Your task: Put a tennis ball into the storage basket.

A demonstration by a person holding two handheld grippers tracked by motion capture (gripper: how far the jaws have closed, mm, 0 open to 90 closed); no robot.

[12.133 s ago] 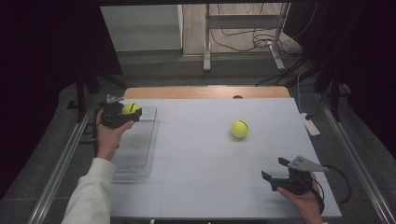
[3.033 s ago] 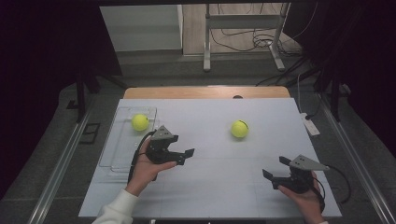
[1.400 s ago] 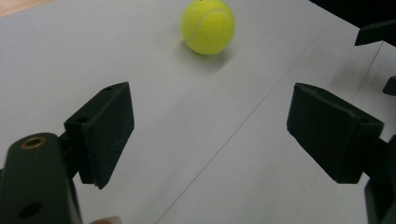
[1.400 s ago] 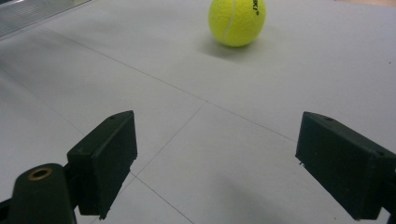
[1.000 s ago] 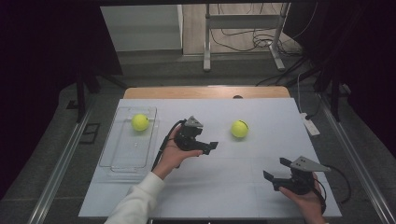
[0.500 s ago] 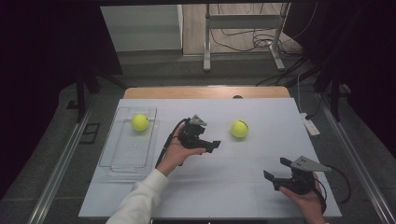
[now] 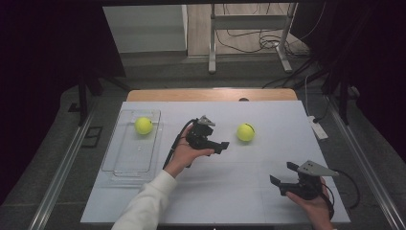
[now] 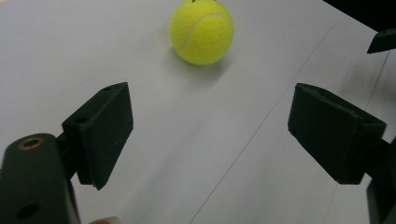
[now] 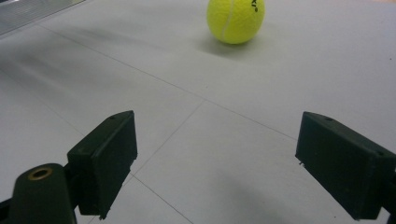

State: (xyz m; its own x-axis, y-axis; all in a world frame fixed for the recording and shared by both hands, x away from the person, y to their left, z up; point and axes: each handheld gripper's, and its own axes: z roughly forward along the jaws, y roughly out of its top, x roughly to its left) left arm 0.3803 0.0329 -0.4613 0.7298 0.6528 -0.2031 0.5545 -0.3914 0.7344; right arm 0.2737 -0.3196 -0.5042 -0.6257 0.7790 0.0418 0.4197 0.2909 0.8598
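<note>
Left hand-held gripper [image 7: 224,145] jaws apart, empty; right hand-held gripper [image 7: 282,174] likewise.

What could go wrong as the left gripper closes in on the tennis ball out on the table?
1. The loose tennis ball sits free on the flat table; a nudge from one jaw of the open left gripper could send it rolling off.
2. Carrying it back, the ball already in the clear tray could get bumped.

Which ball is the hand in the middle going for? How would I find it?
Start at the white table and look right of the clear tray near its left edge. The left gripper points, jaws open, at a yellow tennis ball lying on the bare tabletop. The other tennis ball looks the same but sits inside the tray.
</note>
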